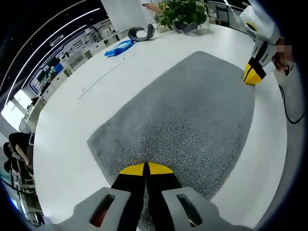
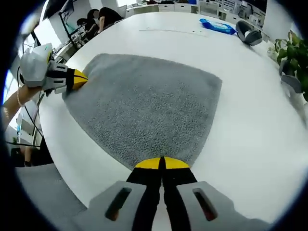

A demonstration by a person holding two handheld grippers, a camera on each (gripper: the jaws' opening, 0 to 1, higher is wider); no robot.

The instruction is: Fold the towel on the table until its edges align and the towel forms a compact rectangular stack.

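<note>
Grey towel (image 1: 187, 115) lies flat and unfolded on the white table (image 1: 62, 154), one layer – no fold made yet. Left gripper (image 1: 146, 168) sits at 6 o'clock in the left gripper view, jaws closed together on the near towel corner. Right gripper (image 2: 161, 163) likewise at 6 o'clock in its own view, jaws pressed shut on another corner.

Risks, as I judge them: if one pinch has caught only the pile, that corner slips free on the lift and the fold skews; uneven travel of the two hands would leave edges misaligned; dragging instead of lifting could bunch the cloth.

Left gripper view shows a potted plant (image 1: 183, 12) at 12 o'clock and a blue item (image 1: 119, 48) at 11. Right gripper view adds seated people (image 2: 98, 19) at 11 o'clock – and the person's hand (image 2: 12, 103) behind the left gripper at 9.
</note>
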